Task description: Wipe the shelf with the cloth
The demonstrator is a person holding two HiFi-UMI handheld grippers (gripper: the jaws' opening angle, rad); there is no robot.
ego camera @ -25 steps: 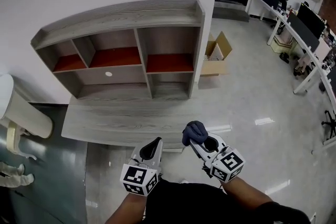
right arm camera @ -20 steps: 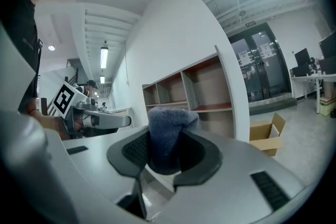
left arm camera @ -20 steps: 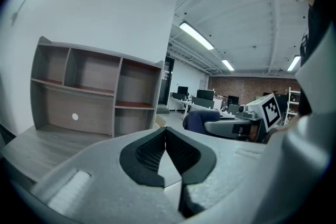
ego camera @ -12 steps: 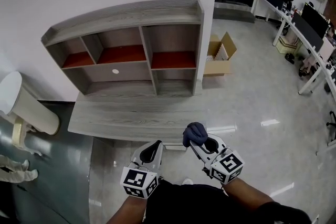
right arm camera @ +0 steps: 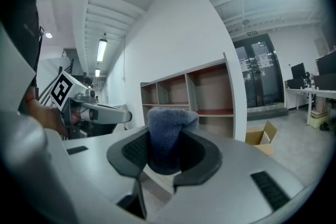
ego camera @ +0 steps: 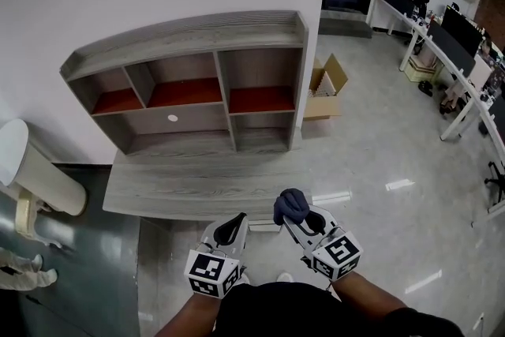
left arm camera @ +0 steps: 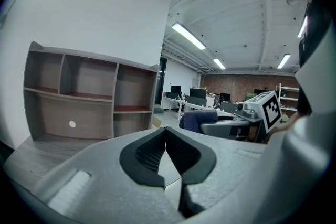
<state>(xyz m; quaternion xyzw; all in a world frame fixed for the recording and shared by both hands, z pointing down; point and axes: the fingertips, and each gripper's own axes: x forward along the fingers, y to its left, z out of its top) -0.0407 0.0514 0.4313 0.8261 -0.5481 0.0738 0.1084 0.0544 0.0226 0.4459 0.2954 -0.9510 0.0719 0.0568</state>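
A grey wooden shelf unit (ego camera: 197,83) with red-floored upper compartments stands on a grey desk (ego camera: 197,189) against the white wall. My right gripper (ego camera: 293,215) is shut on a dark blue cloth (ego camera: 291,204), held just off the desk's front edge; in the right gripper view the cloth (right arm camera: 167,134) bulges up between the jaws. My left gripper (ego camera: 229,228) is shut and holds nothing, a little to the left of the right one. The shelf (left arm camera: 89,97) is ahead in the left gripper view, with the cloth (left arm camera: 197,120) at its right.
An open cardboard box (ego camera: 327,87) sits on the floor right of the shelf. A white cylinder (ego camera: 35,170) stands at the left. Office desks with monitors (ego camera: 454,43) line the far right. A glossy floor lies below the desk edge.
The view has shifted so the shelf and desk sit slightly lower and nearer. Both grippers keep the same pose, the cloth still in the right one.
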